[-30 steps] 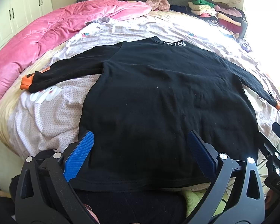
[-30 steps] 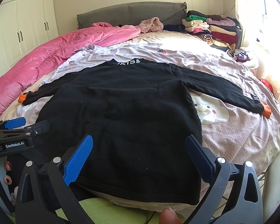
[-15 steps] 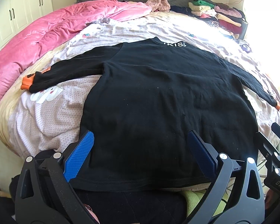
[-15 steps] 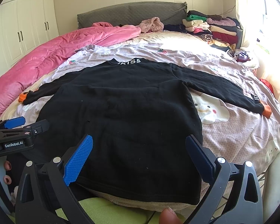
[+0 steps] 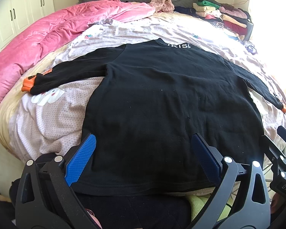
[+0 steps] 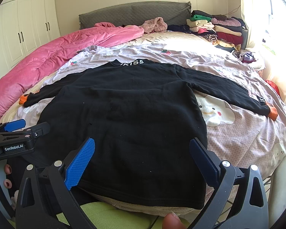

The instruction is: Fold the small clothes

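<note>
The left gripper (image 5: 143,158) and right gripper (image 6: 141,157), each with blue ridged pads, hang with jaws spread wide and empty just above the hem of the black long-sleeved sweatshirt (image 5: 165,103), which lies flat, sleeves out, on the pale patterned bedsheet (image 5: 53,118). A good first fold, I judge, means pinching each orange-cuffed sleeve near its end and laying it squarely across the body. No container shows; folded clothes (image 6: 215,26) are stacked by the grey headboard (image 6: 131,13).
</note>
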Action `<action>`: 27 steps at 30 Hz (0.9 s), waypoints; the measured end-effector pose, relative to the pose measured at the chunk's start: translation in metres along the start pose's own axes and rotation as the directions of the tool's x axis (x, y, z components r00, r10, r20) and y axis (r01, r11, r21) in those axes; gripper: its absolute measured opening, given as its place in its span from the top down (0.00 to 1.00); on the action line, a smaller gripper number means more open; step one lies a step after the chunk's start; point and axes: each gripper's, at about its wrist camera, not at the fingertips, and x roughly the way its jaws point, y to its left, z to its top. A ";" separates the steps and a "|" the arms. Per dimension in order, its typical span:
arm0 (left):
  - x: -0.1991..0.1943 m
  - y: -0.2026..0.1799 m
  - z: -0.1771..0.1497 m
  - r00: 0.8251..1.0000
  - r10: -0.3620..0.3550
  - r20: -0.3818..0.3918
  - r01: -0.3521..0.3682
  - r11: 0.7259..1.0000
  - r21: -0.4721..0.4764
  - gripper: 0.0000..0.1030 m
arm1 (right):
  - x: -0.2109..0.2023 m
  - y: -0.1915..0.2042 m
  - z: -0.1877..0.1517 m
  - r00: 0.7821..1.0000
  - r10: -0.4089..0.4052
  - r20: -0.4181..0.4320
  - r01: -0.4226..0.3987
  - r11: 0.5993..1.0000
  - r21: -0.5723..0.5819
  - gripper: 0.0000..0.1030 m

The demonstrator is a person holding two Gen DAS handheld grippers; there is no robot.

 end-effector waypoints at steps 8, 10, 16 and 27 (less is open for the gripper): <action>0.000 0.000 0.000 1.000 0.000 0.000 0.000 1.000 0.000 0.09 | 0.000 -0.001 0.000 1.000 0.000 0.001 0.000 1.000 0.002 0.04; 0.001 0.001 0.000 1.000 -0.005 0.000 0.005 1.000 -0.003 0.09 | 0.000 -0.001 0.000 1.000 0.000 0.002 0.000 1.000 0.003 0.04; 0.005 0.002 0.002 1.000 -0.008 -0.007 0.008 1.000 -0.005 0.09 | 0.001 -0.004 0.001 1.000 0.001 0.004 -0.001 1.000 0.009 0.04; 0.009 0.004 0.021 1.000 0.007 0.003 -0.006 1.000 -0.012 0.09 | 0.003 -0.022 0.015 1.000 -0.006 0.023 0.005 0.999 0.044 0.04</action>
